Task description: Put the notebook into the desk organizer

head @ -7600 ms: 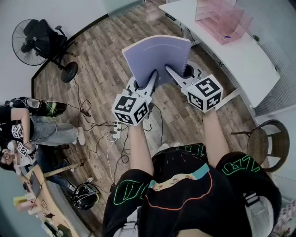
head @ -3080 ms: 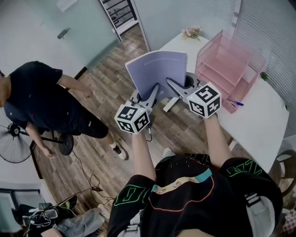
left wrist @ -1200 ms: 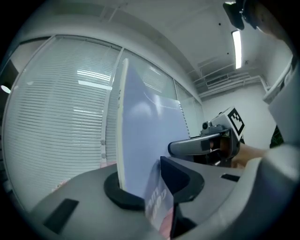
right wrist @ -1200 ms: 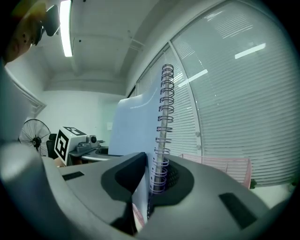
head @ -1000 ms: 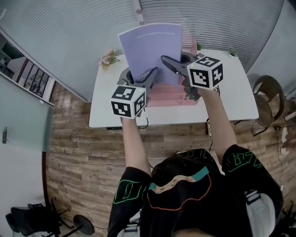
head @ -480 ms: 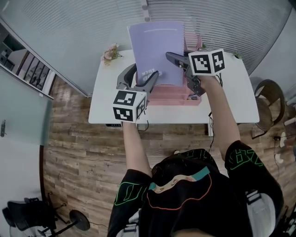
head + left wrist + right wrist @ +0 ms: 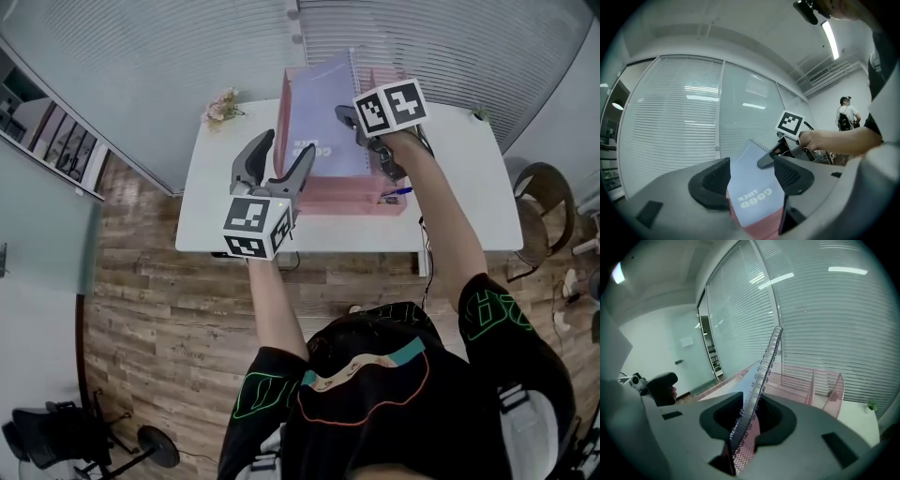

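Note:
The lavender spiral notebook stands tilted with its lower edge down in the pink mesh desk organizer. My right gripper grips its spiral edge. In the right gripper view the wire binding runs between the jaws of that gripper, which are opening. My left gripper hangs just left of the notebook's lower corner, wide open and closing slightly, with nothing pressed between its fingers. In the left gripper view the cover shows beyond the jaws of that gripper, above the organizer.
The organizer stands at the back of a white desk, against slatted blinds. A small flower bunch lies at the desk's back left, and a blue pen by the organizer's front right. A chair stands to the right. A person stands far off.
The right gripper has carried the notebook forward and down into the organizer. The left gripper has let go of its lower edge, spread its jaws and drawn back to the left.

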A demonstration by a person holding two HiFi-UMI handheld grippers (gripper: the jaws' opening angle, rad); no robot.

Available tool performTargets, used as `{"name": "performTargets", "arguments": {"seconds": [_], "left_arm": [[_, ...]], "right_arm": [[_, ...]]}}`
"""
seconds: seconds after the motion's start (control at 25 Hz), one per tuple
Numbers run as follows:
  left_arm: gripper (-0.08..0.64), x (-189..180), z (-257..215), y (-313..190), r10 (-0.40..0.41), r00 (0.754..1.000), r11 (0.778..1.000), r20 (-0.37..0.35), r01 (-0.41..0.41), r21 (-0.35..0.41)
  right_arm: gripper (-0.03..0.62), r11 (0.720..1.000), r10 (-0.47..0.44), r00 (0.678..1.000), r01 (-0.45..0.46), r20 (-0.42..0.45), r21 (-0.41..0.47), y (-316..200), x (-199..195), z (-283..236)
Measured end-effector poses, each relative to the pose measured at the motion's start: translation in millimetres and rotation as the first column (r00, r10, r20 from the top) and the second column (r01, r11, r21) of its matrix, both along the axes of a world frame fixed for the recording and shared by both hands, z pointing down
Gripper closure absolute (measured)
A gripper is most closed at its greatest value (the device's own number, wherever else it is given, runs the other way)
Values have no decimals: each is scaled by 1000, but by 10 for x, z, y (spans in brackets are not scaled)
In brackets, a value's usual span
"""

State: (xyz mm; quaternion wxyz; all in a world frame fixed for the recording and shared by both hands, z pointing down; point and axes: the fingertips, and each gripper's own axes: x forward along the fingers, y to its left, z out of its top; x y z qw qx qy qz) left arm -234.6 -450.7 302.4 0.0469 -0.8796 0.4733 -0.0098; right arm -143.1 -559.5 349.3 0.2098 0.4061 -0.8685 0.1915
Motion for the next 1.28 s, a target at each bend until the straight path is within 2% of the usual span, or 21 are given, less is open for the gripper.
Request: {"name": "performTargets", "arguments": {"seconds": [0.2,0.36,0.48,0.6,0.68,0.84,0.96,1.04,1.16,1.28], "left_arm": [[272,19,3,3,14,1000,1000,-18,-14,12],[276,57,13,-16,28,999,999,-22,-28,20],[281,76,17,-3,38,999,999,-25,-37,24],[284,83,-6,10,44,999,999,-31,-43,32],[287,76,-21,11,44,998,998,-38,-43,39],[305,54,-62,6,38,997,998,-62,-35,57],[324,54,-73,-19,30,996,998,-84,-24,65],[341,74,-72,-39,23,995,998,-97,-17,66],[371,88,-94,-57,13,993,997,-117,-4,76],[429,90,-124,-63,-5,988,996,-152,18,87]], "right_arm": [[486,999,35,988,-35,-152,4,-110,-93,155],[419,994,105,961,-96,-255,49,-191,-11,212],[363,982,177,927,-144,-330,122,-220,69,139],[350,950,267,893,-180,-363,255,-244,123,-106],[350,934,285,897,-180,-338,310,-224,95,-245],[359,921,239,946,-149,-218,361,-121,-1,-353],[457,904,223,967,-160,-119,397,-3,23,-432],[556,889,220,974,-177,-54,422,85,77,-495],[589,867,197,980,-194,43,459,237,144,-602],[589,838,167,978,-207,124,504,413,218,-720]]}}
